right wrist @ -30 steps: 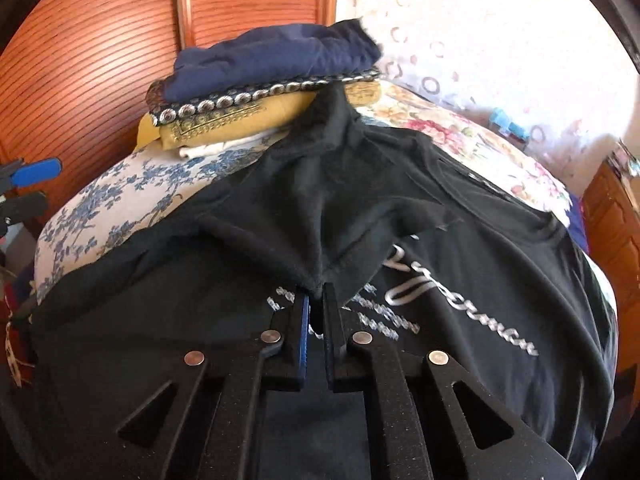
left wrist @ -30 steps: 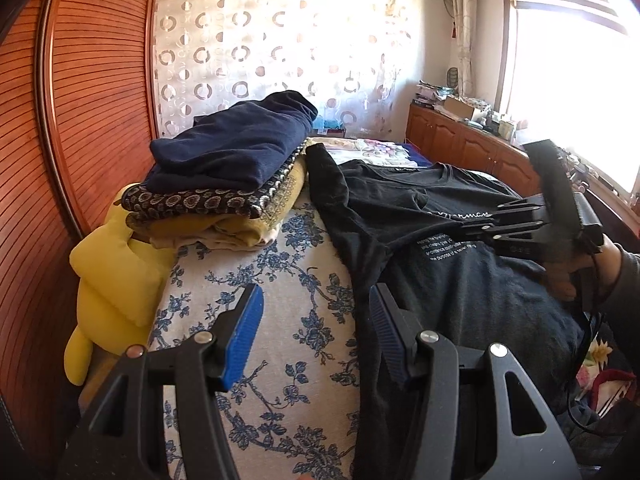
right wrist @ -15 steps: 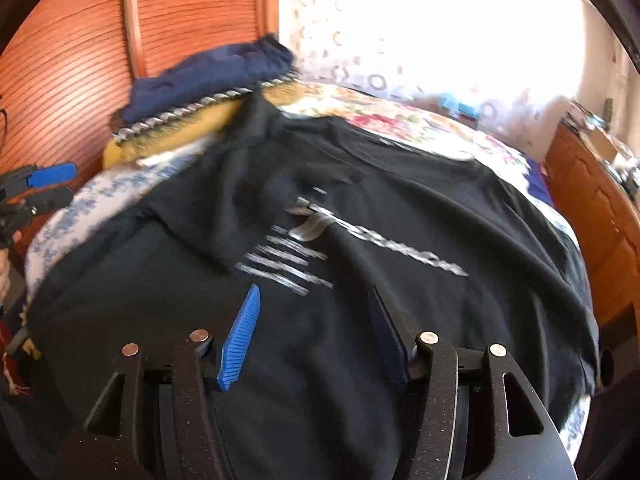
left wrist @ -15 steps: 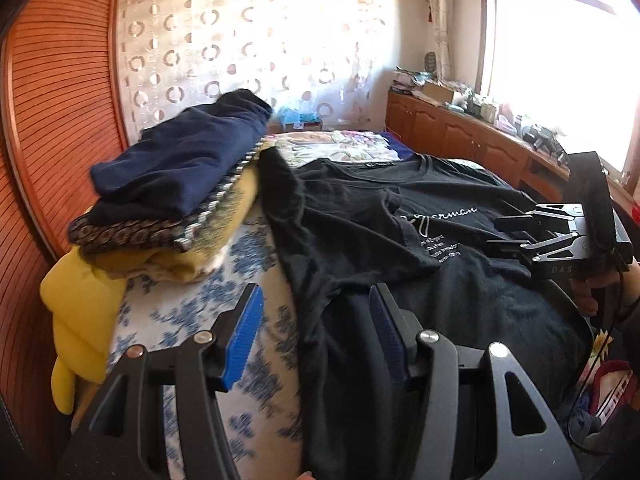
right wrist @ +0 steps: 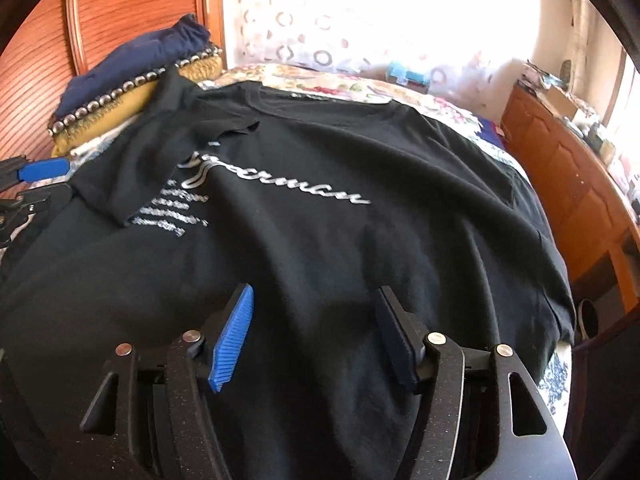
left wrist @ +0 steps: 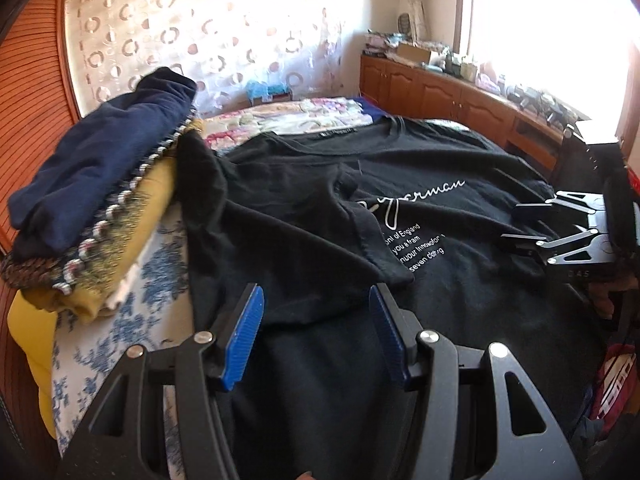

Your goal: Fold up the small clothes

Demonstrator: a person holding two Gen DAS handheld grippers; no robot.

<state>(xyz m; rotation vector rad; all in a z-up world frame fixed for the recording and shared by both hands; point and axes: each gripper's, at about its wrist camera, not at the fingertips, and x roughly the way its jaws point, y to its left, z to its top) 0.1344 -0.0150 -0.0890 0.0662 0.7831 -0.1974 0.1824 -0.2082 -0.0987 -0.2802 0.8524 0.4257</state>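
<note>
A black T-shirt (left wrist: 460,280) (right wrist: 360,240) with white lettering lies spread on the bed, chest up. Its left sleeve (left wrist: 304,240) (right wrist: 160,168) is folded inward across the print. My left gripper (left wrist: 316,324) hangs open over the shirt's left side, below the folded sleeve, with nothing between its blue pads. Over the shirt's lower middle, my right gripper (right wrist: 316,328) has its jaws opening and holds nothing. It also shows at the right of the left wrist view as the right gripper (left wrist: 524,228), held by a hand.
A stack of folded clothes (left wrist: 100,208) (right wrist: 132,88), navy on top, sits at the bed's left by the wooden wardrobe (right wrist: 100,20). A floral sheet (left wrist: 160,280) covers the bed. A wooden cabinet (right wrist: 580,200) runs along the right under the window.
My right gripper let go of the sleeve edge it was pinching, opened wide and drew back toward the hem. The sleeve now lies folded over the print. My left gripper shifted right over the shirt.
</note>
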